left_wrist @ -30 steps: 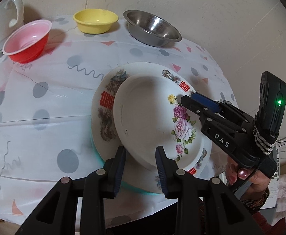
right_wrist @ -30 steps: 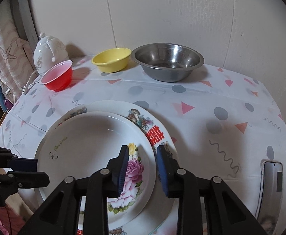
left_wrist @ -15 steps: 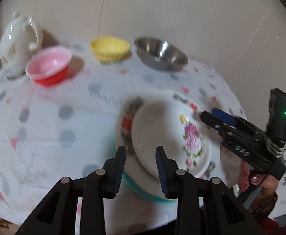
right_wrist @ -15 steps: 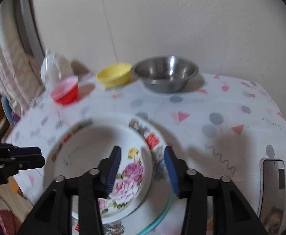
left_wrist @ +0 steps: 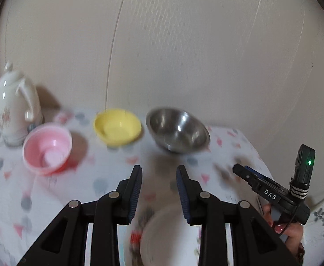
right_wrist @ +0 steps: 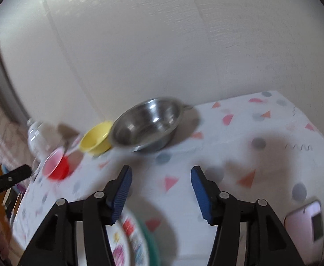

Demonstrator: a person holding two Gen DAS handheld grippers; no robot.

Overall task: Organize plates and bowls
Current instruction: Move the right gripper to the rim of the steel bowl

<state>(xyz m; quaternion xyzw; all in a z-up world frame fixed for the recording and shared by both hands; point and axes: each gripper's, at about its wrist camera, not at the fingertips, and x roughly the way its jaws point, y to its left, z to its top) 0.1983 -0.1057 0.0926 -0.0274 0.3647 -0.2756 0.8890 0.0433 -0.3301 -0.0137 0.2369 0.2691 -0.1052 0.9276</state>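
Note:
The stacked plates (left_wrist: pixel 162 232) lie low in the left wrist view: a white floral plate on a red-patterned one. In the right wrist view they sit at the bottom left (right_wrist: pixel 128 243), over a green rim. My left gripper (left_wrist: pixel 159 190) hangs open above their far edge, holding nothing. My right gripper (right_wrist: pixel 162 186) is open with its jaws still opening, only tablecloth between them; it also shows at the right (left_wrist: pixel 241 170). A red bowl (left_wrist: pixel 47 148), a yellow bowl (left_wrist: pixel 117 126) and a steel bowl (left_wrist: pixel 177 130) stand in a row by the wall.
A white teapot (left_wrist: pixel 13 104) stands at the back left beside the red bowl. A phone (right_wrist: pixel 306 221) lies near the table's right edge. A person's hand (left_wrist: pixel 283 223) holds the right gripper. The patterned tablecloth (right_wrist: pixel 239 155) covers the table, which ends at the wall.
Both grippers have lifted and tipped up off the plates, which slid to the bottom of each view. The right jaws let go of the floral plate's rim and spread wider.

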